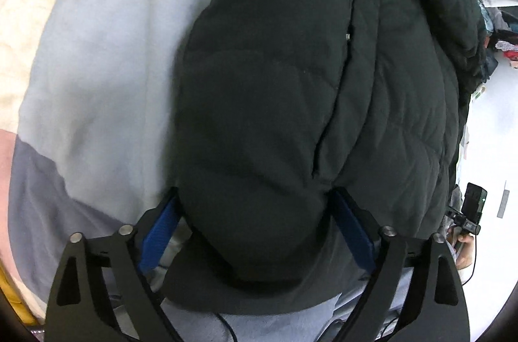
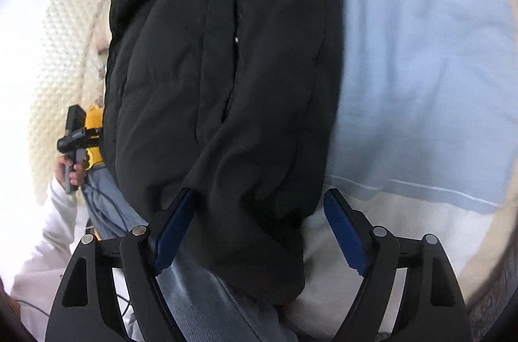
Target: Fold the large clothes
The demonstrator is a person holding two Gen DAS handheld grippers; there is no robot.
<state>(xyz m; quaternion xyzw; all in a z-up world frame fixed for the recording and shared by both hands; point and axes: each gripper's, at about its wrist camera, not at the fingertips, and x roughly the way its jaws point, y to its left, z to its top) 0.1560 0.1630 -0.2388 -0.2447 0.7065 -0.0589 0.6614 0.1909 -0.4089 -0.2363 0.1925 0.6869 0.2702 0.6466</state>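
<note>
A black puffer jacket (image 1: 291, 89) lies bunched on a pale blue bed cover (image 1: 103, 57). My left gripper (image 1: 255, 196) is open, its blue pads (image 1: 158, 232) spread wide on either side of the jacket's near end. In the right wrist view the same jacket (image 2: 220, 76) hangs between the spread fingers of my right gripper (image 2: 259, 199), which is open; the left pad (image 2: 174, 228) touches the fabric, the right pad (image 2: 343, 235) stands apart from it. The jacket's far end is out of frame.
The pale blue cover (image 2: 421, 67) and a cream quilt (image 2: 55, 57) surround the jacket. The other gripper shows in each view, in the person's hand (image 1: 469, 212) (image 2: 77, 141). Piles of clothes (image 1: 495, 2) lie far right. Blue jeans (image 2: 200, 303) are below.
</note>
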